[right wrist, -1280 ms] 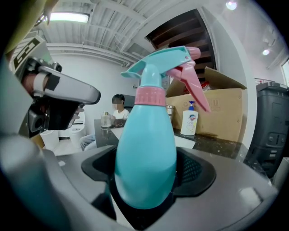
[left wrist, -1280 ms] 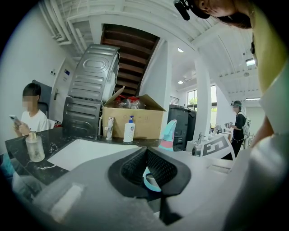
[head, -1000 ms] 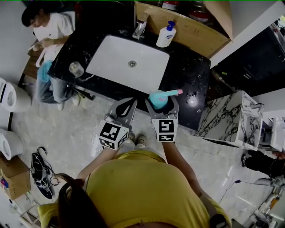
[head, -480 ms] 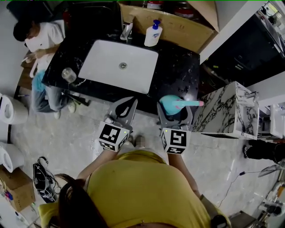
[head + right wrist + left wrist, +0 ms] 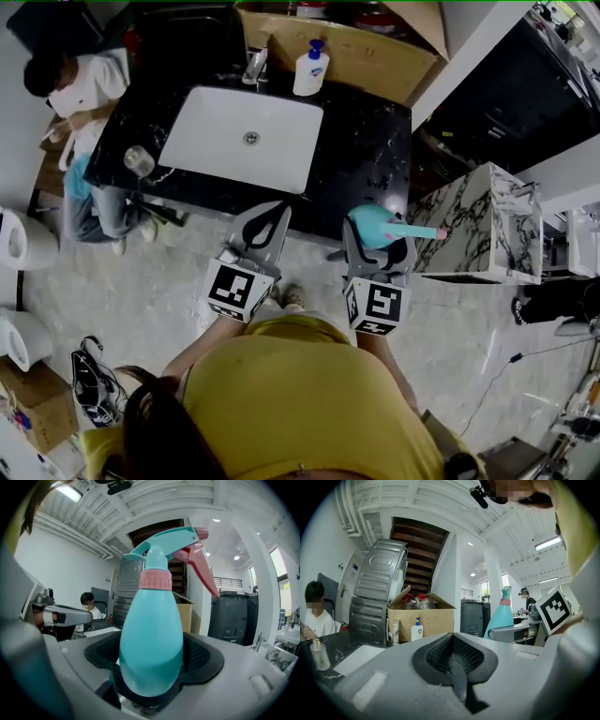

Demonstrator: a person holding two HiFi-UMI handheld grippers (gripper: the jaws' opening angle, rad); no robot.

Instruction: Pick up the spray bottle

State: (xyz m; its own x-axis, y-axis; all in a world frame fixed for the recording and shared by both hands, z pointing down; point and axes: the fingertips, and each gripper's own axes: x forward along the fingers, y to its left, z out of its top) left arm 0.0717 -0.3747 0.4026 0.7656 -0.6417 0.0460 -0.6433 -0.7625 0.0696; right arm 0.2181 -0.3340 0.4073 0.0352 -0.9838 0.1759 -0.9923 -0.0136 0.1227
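The spray bottle (image 5: 380, 225) is teal with a pink collar and a pink trigger pointing right. My right gripper (image 5: 378, 246) is shut on its body and holds it upright off the counter, over the floor beside the counter's front right corner. In the right gripper view the spray bottle (image 5: 152, 634) fills the middle, clamped between both pads. My left gripper (image 5: 262, 228) hangs at the counter's front edge, its jaws shut with nothing between them; in the left gripper view the left gripper (image 5: 454, 660) shows its pads pressed together, and the spray bottle (image 5: 500, 616) stands at the right.
A black marbled counter (image 5: 375, 141) holds a white sink (image 5: 187, 155), a tap (image 5: 255, 66), a soap pump bottle (image 5: 310, 67) and a glass (image 5: 139, 161). A cardboard box (image 5: 366, 52) stands behind. A seated person (image 5: 80, 89) is at the left. A marbled cabinet (image 5: 478, 225) stands at the right.
My right gripper has carried the spray bottle off the counter's front edge, to the right and toward me. The left gripper has barely moved.
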